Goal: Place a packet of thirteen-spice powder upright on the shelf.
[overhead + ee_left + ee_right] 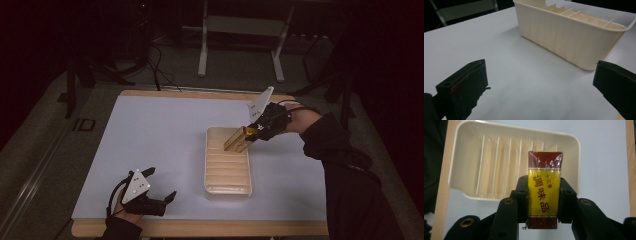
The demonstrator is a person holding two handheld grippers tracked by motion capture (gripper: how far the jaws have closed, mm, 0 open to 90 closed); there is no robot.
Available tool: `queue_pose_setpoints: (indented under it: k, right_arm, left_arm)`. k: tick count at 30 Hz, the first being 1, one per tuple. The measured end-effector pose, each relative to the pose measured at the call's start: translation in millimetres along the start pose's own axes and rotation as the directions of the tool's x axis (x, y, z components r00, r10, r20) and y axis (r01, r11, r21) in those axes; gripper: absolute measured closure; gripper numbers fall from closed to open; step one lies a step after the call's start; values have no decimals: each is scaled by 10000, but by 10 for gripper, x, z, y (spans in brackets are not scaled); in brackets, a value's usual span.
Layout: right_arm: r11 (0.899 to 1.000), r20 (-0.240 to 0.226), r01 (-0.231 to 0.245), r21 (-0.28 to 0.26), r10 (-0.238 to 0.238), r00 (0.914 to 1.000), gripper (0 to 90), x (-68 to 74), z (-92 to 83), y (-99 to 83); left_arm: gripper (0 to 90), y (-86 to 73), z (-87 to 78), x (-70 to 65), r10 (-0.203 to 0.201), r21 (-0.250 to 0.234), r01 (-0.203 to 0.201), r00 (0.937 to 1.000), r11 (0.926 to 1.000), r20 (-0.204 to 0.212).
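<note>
A yellow and dark red seasoning box [544, 191], wrapped in clear film, is clamped between the jaws of my right gripper [543, 197]. In the high view that box [237, 139] hangs tilted over the far right corner of a cream slotted tray [227, 187], with my right gripper [254, 131] shut on it. The tray [469, 167] lies below the box, its dividers bare. My left gripper [162, 184] rests open near the table's front edge, left of the tray [564, 37], with nothing between its jaws.
The tray stands on a white mat [150, 140] over a wooden tabletop [200, 229]. Beyond the far edge are a metal frame's legs [202, 55] and cables [160, 70] on the dark floor.
</note>
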State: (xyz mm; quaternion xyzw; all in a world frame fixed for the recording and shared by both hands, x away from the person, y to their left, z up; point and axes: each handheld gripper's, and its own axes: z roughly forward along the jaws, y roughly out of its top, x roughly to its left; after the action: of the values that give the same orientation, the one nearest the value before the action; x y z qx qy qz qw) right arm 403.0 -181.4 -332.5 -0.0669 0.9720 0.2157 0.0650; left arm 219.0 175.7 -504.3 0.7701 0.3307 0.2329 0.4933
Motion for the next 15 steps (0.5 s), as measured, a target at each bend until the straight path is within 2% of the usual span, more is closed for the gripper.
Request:
queue_pose_setpoints:
  k: [4,15]
  right_arm:
    - [9989,-10,19,-474,-20,10000,679,-27,76,-23]
    - [9958,9,216,-889,-216,9998,679,-44,210,-117]
  left_arm:
    - [0,-2,4,-1,37,20,-37,10000,10000,42]
    - [0,-6,5,1,48,63,-49,10000,10000,70]
